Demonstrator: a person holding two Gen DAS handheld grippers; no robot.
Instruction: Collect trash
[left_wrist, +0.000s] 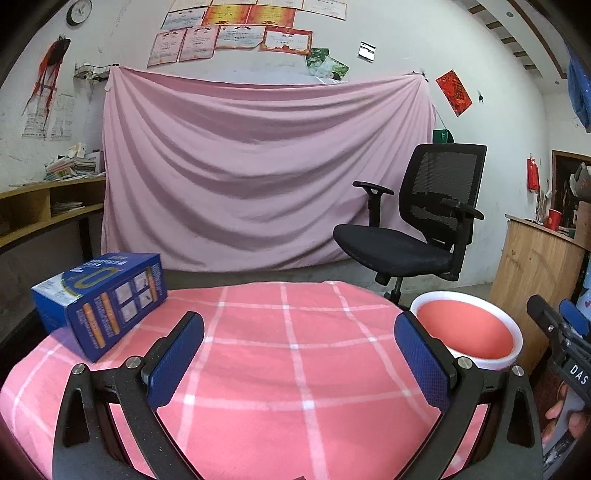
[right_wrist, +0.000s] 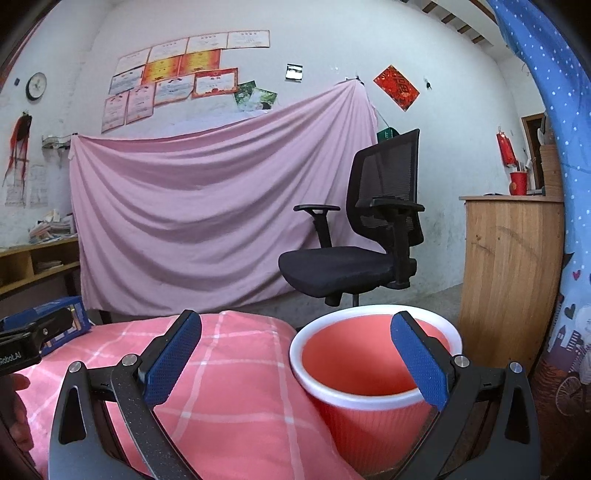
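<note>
The left gripper (left_wrist: 299, 343) and right gripper (right_wrist: 295, 349) are being held released, nothing grasped, over the pink checked cloth (left_wrist: 280, 362); a blue cardboard box (left_wrist: 101, 295) is lying far left, a pink white-rimmed bin (right_wrist: 373, 369) standing right.

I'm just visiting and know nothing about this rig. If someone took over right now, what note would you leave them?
Left gripper: open, holding nothing, above the pink checked cloth.
Right gripper: open, holding nothing, just in front of the pink bin.
Blue box: lying on the cloth's far left corner, untouched.
Bin: at the table's right edge; what shows of its inside looks empty.
Done: nothing collected yet.
Left: pick up the box, drop it in the bin.
</note>
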